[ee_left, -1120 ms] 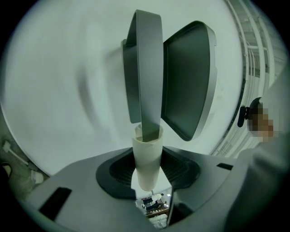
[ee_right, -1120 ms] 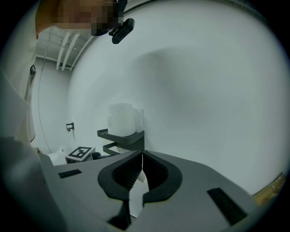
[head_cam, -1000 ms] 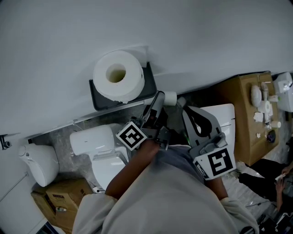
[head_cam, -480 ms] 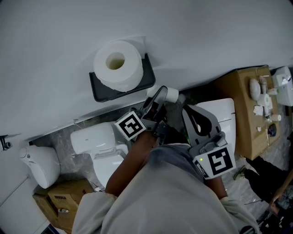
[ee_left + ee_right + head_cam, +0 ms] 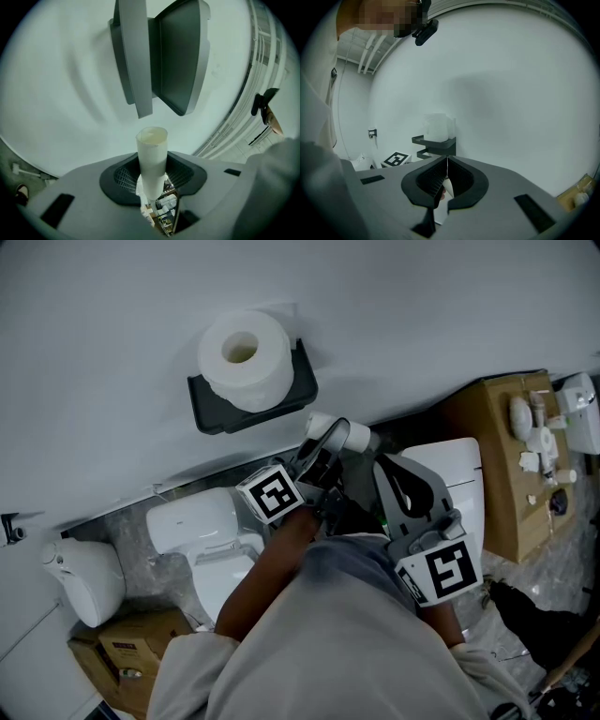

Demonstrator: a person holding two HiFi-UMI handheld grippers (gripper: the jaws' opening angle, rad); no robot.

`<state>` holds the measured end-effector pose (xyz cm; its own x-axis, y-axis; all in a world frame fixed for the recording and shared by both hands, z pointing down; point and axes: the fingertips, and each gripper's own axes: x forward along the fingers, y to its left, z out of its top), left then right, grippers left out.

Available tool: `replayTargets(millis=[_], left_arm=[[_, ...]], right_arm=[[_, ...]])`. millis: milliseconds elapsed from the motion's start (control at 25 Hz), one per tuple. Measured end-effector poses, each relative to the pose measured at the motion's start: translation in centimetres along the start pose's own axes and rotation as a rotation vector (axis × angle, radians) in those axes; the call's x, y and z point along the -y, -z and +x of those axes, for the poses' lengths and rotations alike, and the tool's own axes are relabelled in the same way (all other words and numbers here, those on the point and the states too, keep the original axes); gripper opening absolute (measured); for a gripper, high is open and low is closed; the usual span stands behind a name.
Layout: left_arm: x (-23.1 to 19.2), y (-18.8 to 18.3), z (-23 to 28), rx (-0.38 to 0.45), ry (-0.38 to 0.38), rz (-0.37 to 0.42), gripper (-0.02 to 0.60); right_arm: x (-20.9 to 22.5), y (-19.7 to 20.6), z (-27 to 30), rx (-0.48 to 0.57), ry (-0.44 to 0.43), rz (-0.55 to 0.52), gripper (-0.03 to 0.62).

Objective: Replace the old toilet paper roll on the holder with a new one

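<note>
On the wall holder (image 5: 211,411), one full roll (image 5: 246,357) stands on top. One left gripper (image 5: 328,439) clamps one empty cardboard tube (image 5: 152,159) near the holder. One right gripper (image 5: 447,163) is closed and empty.

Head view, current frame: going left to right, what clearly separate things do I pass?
White rounded container → full toilet paper roll → empty tube → brown cardboard box.

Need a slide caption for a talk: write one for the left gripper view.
Left gripper grips an empty white roll tube beneath the dark wall-mounted holder.
</note>
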<state>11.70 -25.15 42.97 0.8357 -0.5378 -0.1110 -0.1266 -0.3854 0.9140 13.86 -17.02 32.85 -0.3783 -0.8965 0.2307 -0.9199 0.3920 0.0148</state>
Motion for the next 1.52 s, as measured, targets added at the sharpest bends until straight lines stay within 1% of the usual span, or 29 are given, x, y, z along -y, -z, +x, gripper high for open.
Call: replayTargets(millis=[120,280,640,760,920,1160,1360,1440,1520], left_arm=[[0.5,-0.1,-0.4,0.004,-0.026,0.006,0.163],[1.7,0.6,-3.4,0.021,-0.03,0.049,0.161],[1.6,-0.5,-9.5,0.086,-0.13,0.105,0.161],[1.7,-0.8,-11.7,0.113,-0.158,0.117,0.161],[2.3,-1.1,-14.5,0.146,-0.189,0.151,0.161],[3.9,-2.2,-18.6,0.193,-0.231,0.224,0.161],[6.3,-3.1,-21.0,0.226,-0.264,0.294,0.158],[7.2,-3.4,-21.8,0.241,-0.266,0.324,0.155],[7.9,-3.5,-22.4,0.255,-0.253,0.337,0.153]], right_arm=[[-0.1,-0.2,0.5,0.0,-0.019,0.003,0.017],[-2.8,-0.1,-0.8,0.01,-0.054,-0.002,0.017],[-7.4,0.5,-0.9,0.013,-0.153,0.001,0.017],[-8.4,0.5,-1.1,0.02,-0.169,0.0,0.017],[-9.8,0.6,-1.6,0.03,-0.19,0.003,0.017],[-12.2,0.4,-2.3,0.045,-0.217,0.0,0.017],[-13.5,0.7,-3.1,0.042,-0.223,-0.005,0.017],[-13.9,0.7,-3.5,0.044,-0.221,-0.009,0.017],[-14.0,0.6,-3.8,0.047,-0.217,-0.013,0.017]])
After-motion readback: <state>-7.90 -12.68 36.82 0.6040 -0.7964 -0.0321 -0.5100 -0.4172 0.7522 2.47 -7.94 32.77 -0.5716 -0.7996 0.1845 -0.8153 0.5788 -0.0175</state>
